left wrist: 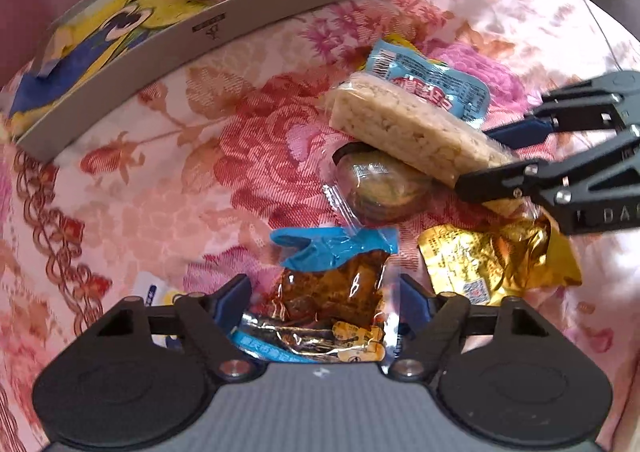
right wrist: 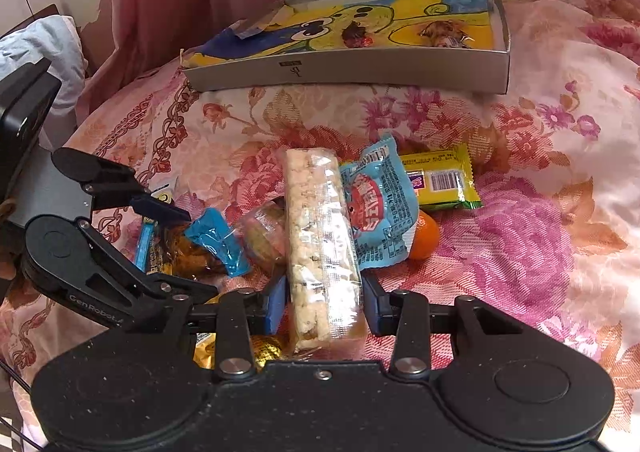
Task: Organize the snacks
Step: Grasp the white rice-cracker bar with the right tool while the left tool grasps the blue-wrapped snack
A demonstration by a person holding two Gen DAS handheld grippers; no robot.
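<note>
A long rice-crisp bar point(right wrist: 320, 236) in clear wrap lies across the snack pile, and my right gripper point(right wrist: 324, 308) is shut on its near end. The left wrist view shows this right gripper point(left wrist: 474, 158) clamping the bar point(left wrist: 404, 124) from the right. My left gripper point(left wrist: 324, 292) is shut on a brown snack packet point(left wrist: 332, 292) with a blue sealed end; seen from the right, the left gripper point(right wrist: 196, 252) straddles that packet point(right wrist: 216, 244). A shallow grey box point(right wrist: 348, 72) with a cartoon lining sits behind and holds two wrapped snacks.
Around the bar lie a blue packet with a red logo point(right wrist: 380, 212), a yellow-green packet point(right wrist: 440, 180), a small orange point(right wrist: 424, 240), a clear-wrapped round pastry point(left wrist: 380, 188) and a gold foil packet point(left wrist: 492, 260). All rest on a soft floral cover. A pink curtain hangs behind.
</note>
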